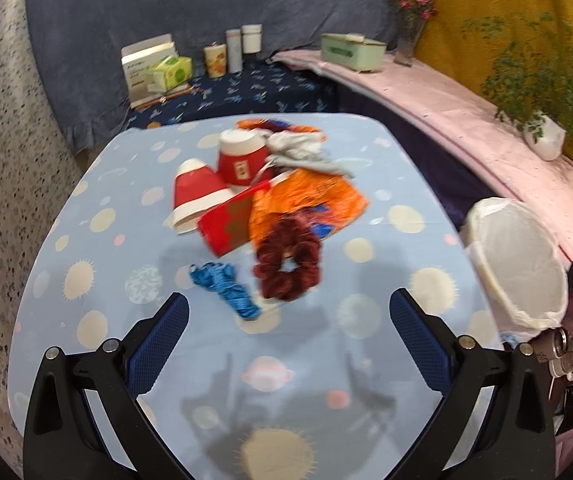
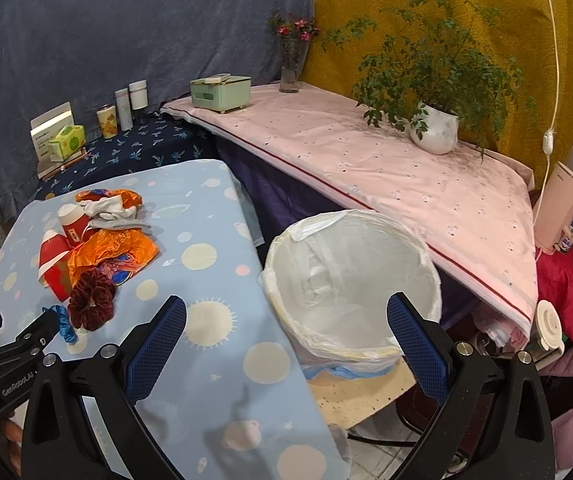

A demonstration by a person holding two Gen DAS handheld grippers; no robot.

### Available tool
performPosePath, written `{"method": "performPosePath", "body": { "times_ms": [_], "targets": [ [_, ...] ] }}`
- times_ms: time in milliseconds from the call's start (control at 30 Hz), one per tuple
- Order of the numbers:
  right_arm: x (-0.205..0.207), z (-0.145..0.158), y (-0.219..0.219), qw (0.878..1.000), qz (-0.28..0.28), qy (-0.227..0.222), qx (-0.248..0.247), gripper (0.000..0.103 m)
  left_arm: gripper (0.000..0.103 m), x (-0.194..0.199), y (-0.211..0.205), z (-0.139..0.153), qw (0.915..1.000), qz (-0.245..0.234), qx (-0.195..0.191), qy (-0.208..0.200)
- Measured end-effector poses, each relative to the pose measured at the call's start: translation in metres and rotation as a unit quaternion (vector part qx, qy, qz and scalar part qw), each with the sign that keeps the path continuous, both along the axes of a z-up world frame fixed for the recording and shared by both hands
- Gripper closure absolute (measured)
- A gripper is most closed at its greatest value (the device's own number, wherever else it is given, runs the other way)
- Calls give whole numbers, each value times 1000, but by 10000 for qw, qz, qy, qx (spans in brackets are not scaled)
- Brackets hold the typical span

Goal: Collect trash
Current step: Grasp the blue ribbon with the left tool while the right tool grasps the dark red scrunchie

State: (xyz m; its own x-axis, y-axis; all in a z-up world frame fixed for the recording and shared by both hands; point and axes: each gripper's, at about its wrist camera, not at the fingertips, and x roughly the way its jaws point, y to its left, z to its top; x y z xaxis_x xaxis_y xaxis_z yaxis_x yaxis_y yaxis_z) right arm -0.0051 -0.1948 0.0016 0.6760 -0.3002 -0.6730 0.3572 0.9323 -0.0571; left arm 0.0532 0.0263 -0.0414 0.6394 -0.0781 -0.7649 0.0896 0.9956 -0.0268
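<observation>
Both my left gripper (image 1: 288, 312) and right gripper (image 2: 286, 316) stand wide apart, holding nothing. Ahead of my left fingers, the blurred trash pile (image 1: 270, 184) partly hides a red box (image 1: 228, 222). The bin (image 2: 350, 280) lies between my right fingers.

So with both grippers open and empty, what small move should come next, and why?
Probably ease the left gripper forward and down onto the blue scrap. It lies nearest the open fingers, apart from the pile, and the lined bin beside the table holds no trash yet. The right gripper hangs open near the bin.
</observation>
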Motion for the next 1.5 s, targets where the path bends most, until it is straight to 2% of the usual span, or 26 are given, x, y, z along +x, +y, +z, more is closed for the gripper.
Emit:
{"method": "performPosePath", "body": {
  "times_ms": [100,267,500,700,900,967,1167,1200,1267,1333,1400,1500],
  "targets": [
    [12,-8,13,9999,152,31,57,7,7,13,22,-13,9996,165,-151,158],
    [37,-22,43,9986,495,107,129,7,7,32,52,-33,9985,404,-194,325],
    [76,-44,88,9944,1001,218,268,7,9,58,78,-61,9954,491,-506,642],
    [108,-68,118,9906,1240,441,372,7,16,74,87,-79,9945,478,-537,761],
    [132,-94,131,9861,1377,703,614,15,27,85,89,-95,9923,390,-640,990],
    [139,-102,134,9842,1407,798,724,19,28,85,91,-96,9924,374,-671,957],
    [153,-123,139,9770,1494,1033,1119,40,48,87,93,-95,9931,222,-725,892],
    [155,-127,141,9755,1525,1085,1153,45,51,86,93,-95,9929,206,-757,898],
    [156,-132,144,9731,1586,1180,1180,56,63,85,93,-95,9924,144,-815,913],
    [155,-137,148,9698,1672,1240,1274,74,66,85,93,-94,9922,129,-828,921],
    [151,-136,150,9680,1742,1224,1330,84,74,83,92,-94,9921,150,-841,915],
    [145,-129,152,9686,1804,1164,1255,87,78,81,91,-90,9917,164,-869,937]
  ]
}}
